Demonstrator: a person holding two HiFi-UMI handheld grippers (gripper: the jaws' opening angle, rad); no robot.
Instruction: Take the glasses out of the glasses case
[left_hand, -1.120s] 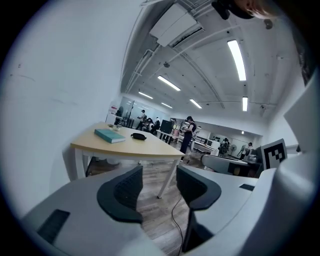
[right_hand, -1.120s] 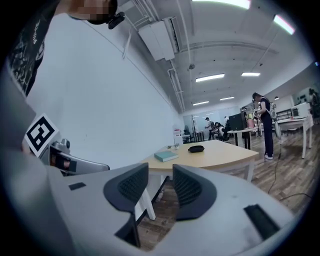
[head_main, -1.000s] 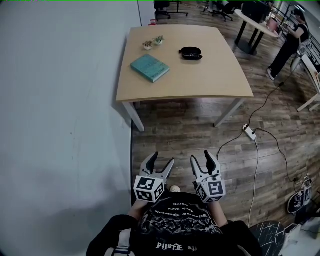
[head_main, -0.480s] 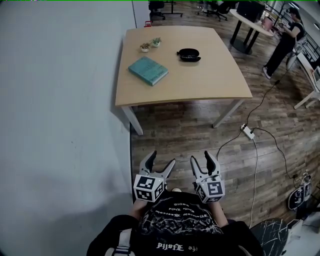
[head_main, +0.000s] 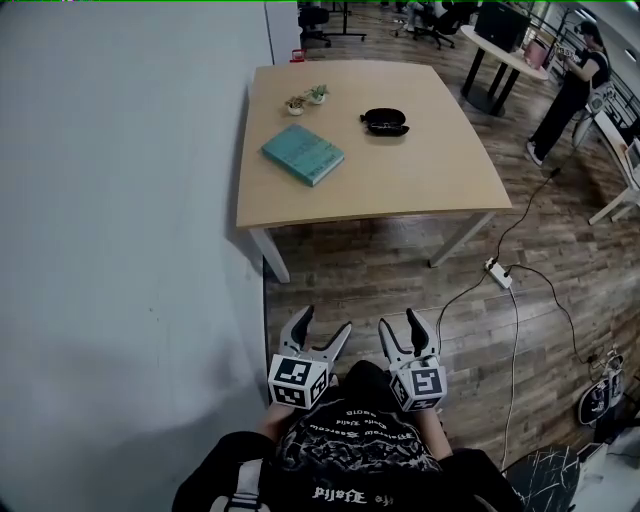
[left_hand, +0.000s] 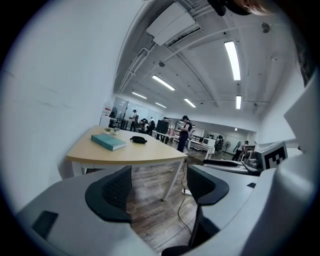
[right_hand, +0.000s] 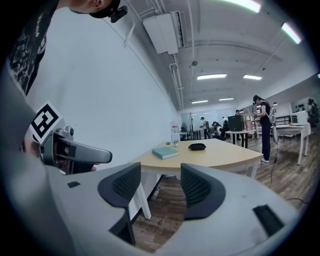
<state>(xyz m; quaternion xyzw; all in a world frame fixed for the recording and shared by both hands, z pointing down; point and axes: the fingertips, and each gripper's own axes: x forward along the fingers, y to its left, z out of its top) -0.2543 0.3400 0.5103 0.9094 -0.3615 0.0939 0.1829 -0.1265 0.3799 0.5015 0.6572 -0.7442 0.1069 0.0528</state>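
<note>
A pale wall (head_main: 120, 250) ran along the left of the wooden floor (head_main: 400, 280), where a light wood table (head_main: 400, 170) stood well ahead of the person. Held low by the body, the left tool (head_main: 325, 320) gaped empty, its jaws having just opened wider, and the right tool (head_main: 399, 320) beside it stood open and empty too. On the table lay a teal book (head_main: 302, 154), the black glasses case (head_main: 384, 121) to its right, well apart from both tools, and two little potted plants (head_main: 306, 98) beyond the book.

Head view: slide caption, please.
Left gripper, jaws just opened wider, and open right gripper, both empty, face table with book and glasses case.
</note>
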